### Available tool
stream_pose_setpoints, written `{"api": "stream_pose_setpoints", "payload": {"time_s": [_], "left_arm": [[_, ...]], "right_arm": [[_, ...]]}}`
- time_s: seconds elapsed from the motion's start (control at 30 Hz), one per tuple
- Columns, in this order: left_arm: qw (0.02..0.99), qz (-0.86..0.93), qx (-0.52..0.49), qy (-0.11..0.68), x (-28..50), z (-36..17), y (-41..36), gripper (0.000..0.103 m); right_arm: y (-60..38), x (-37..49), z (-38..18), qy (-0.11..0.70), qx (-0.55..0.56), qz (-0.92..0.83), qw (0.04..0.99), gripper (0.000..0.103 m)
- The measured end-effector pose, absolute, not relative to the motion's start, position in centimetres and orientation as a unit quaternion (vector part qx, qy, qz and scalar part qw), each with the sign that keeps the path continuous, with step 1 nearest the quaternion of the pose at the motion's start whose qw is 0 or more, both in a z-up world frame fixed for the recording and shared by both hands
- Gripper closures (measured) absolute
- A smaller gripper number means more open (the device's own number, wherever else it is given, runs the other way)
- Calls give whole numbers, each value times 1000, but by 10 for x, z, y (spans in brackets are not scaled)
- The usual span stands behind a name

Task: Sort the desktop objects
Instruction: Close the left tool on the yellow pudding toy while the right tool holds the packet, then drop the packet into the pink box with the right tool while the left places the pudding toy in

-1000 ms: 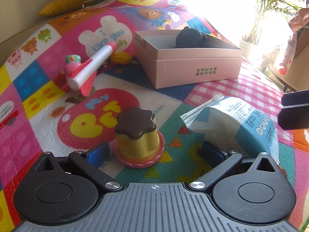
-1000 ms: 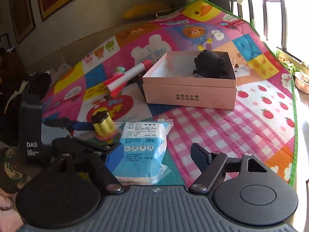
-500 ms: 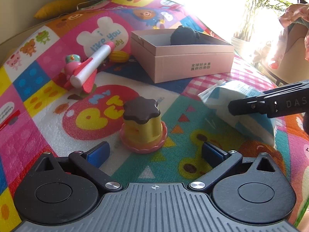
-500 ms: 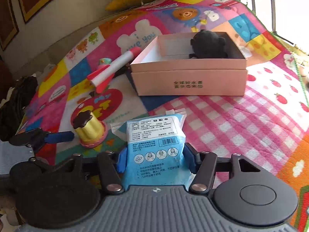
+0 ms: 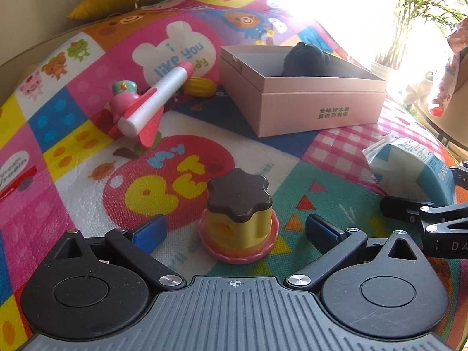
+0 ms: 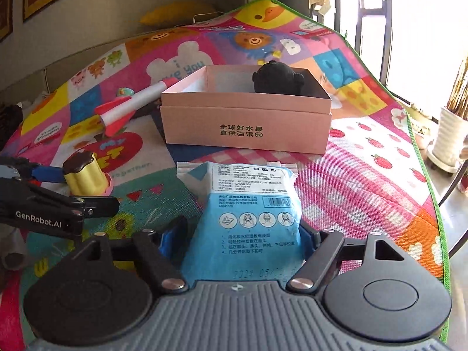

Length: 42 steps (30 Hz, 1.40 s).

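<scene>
A yellow pudding toy (image 5: 239, 216) with a brown top and pink base stands on the play mat between the fingers of my open left gripper (image 5: 235, 231); it also shows in the right wrist view (image 6: 84, 175). My right gripper (image 6: 242, 239) is shut on a blue wet-wipe pack (image 6: 248, 222), held just above the mat; the pack shows at the right of the left wrist view (image 5: 409, 172). An open pink box (image 6: 245, 125) with a black plush toy (image 6: 278, 79) inside stands beyond it.
A white and red foam rocket (image 5: 152, 102) lies left of the box, beside a small pink figure (image 5: 124, 96) and a yellow corn-like toy (image 5: 200, 86). Potted plants (image 6: 450, 137) stand off the mat's right edge.
My right gripper has closed on the wipe pack and lifted it slightly. My left gripper has moved closer around the pudding toy, still open.
</scene>
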State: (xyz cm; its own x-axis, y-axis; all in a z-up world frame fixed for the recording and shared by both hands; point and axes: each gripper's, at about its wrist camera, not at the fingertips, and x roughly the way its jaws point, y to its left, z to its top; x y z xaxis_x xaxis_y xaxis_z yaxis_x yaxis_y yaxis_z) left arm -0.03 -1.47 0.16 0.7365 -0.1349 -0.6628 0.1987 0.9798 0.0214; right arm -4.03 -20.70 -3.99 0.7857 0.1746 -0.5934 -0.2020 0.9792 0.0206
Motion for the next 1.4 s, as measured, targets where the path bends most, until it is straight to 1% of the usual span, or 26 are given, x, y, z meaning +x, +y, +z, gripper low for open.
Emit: {"api": "stream_pose_setpoints", "payload": {"time_s": [0.07, 0.17, 0.23, 0.3, 0.37, 0.4, 0.43, 0.53, 0.57, 0.67, 0.77, 0.87, 1.0, 1.1, 1.2, 1.3, 1.4], "left_arm": [[931, -88, 47, 350, -1, 2, -15, 0], [933, -91, 48, 345, -3, 3, -15, 5], [934, -97, 48, 340, -5, 3, -16, 13], [935, -100, 48, 336, -7, 4, -16, 18], [937, -102, 49, 331, -9, 4, -17, 26], [937, -103, 50, 329, -10, 5, -17, 36], [938, -102, 52, 327, -11, 6, -18, 42], [937, -102, 57, 330, -13, 7, -19, 42], [936, -102, 59, 331, -15, 8, -20, 42], [935, -110, 77, 328, -26, 11, -24, 42], [933, -124, 103, 321, -42, 14, -33, 42], [934, -135, 116, 311, -55, 23, -41, 42], [942, -137, 131, 277, -64, 50, -50, 42], [948, -145, 148, 241, -68, 78, -59, 42], [952, -143, 182, 200, -65, 105, -72, 42], [955, -135, 205, 169, -47, 128, -88, 42], [957, -136, 205, 155, -18, 142, -101, 42]], "right_arm": [[-208, -40, -40, 312, -19, 101, 945, 25], [-211, -39, -40, 311, -11, 105, 945, 25], [-209, -39, -40, 310, -15, 104, 945, 25], [-209, -40, -41, 310, -15, 104, 945, 24], [-208, -40, -41, 310, -15, 104, 945, 24], [-209, -40, -40, 310, -16, 104, 945, 24], [-209, -40, -41, 311, -16, 104, 945, 24], [-208, -39, -41, 313, -16, 102, 944, 24], [-208, -39, -40, 314, -17, 100, 944, 26], [-208, -41, -36, 320, -21, 95, 942, 40], [-210, -47, -29, 324, -22, 97, 941, 44], [-213, -59, -17, 325, -23, 111, 939, 45], [-219, -79, 11, 315, -26, 137, 939, 45], [-223, -93, 41, 282, -37, 146, 947, 45], [-235, -102, 83, 234, -27, 154, 960, 45], [-249, -103, 118, 193, -7, 159, 968, 45], [-264, -91, 146, 158, 3, 147, 976, 45]]}}
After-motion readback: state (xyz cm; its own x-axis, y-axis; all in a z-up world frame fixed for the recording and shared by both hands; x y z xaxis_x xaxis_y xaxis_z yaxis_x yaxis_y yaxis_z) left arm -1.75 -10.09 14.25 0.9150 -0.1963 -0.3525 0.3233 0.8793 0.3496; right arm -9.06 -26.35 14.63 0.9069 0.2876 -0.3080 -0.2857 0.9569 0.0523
